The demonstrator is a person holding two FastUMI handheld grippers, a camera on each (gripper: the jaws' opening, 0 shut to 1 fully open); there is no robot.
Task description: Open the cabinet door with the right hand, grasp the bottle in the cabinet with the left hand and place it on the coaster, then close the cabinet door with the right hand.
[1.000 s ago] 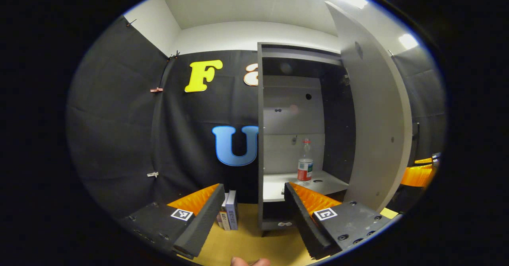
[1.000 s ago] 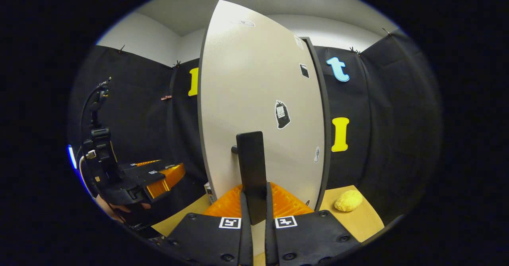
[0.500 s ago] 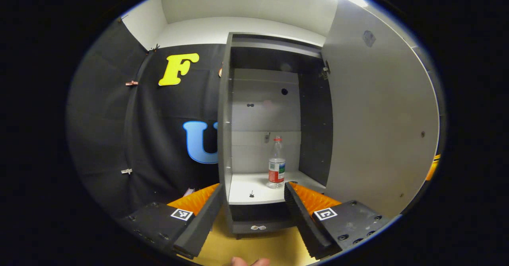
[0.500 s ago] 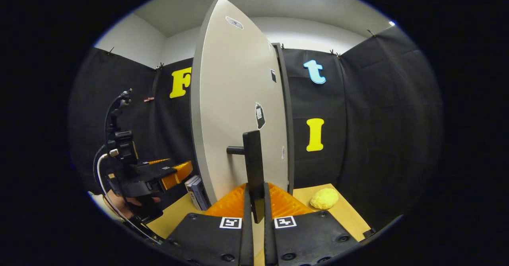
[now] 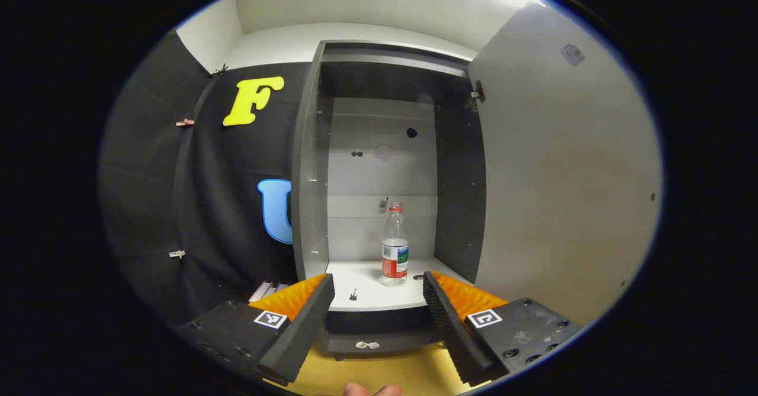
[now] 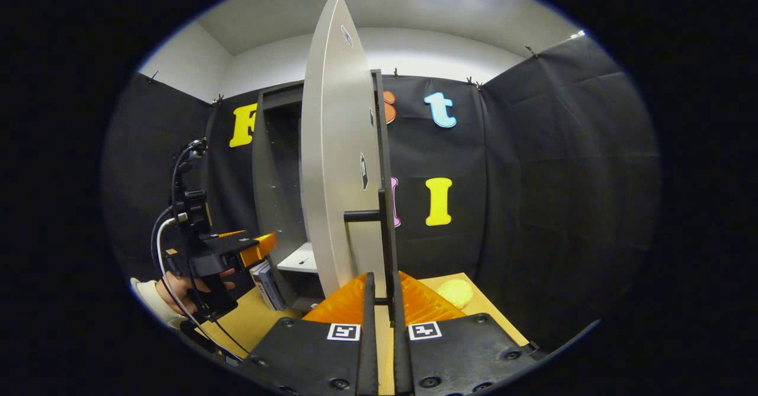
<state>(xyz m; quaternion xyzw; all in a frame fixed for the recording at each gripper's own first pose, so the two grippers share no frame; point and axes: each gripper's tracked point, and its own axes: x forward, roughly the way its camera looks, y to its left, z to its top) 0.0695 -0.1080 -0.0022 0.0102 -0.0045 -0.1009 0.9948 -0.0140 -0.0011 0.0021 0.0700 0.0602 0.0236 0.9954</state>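
A: Facing the open cabinet (image 5: 308, 165) in the left gripper view, the left hand-held gripper (image 5: 379, 301) is spread wide and holds nothing. The bottle (image 5: 394, 245) stands upright on the cabinet's white shelf (image 5: 361, 298), toward the right of it, in line with the gap between the fingers but well short of them. The door (image 5: 562, 177) is swung out to the cabinet's right.

B: And the right gripper view?

A: There the right hand-held gripper (image 6: 379, 292) is closed on the dark handle (image 6: 388, 236), both fingers pressing its bar, with the door seen nearly edge-on. Left of the door, a hand (image 6: 177, 283) carries the left hand-held gripper, level with the shelf. A yellow lump (image 6: 455, 292) lies on the tabletop (image 6: 249, 322) to the right of the cabinet; books (image 6: 265, 283) stand at its foot. No coaster is to be made out.

B: How should the reach be done?

A: In my judgement: hold the door steady, run the open fingers straight in, centre them on the labelled body below the neck, and close gently so the light bottle is not tipped against the cabinet's back wall.
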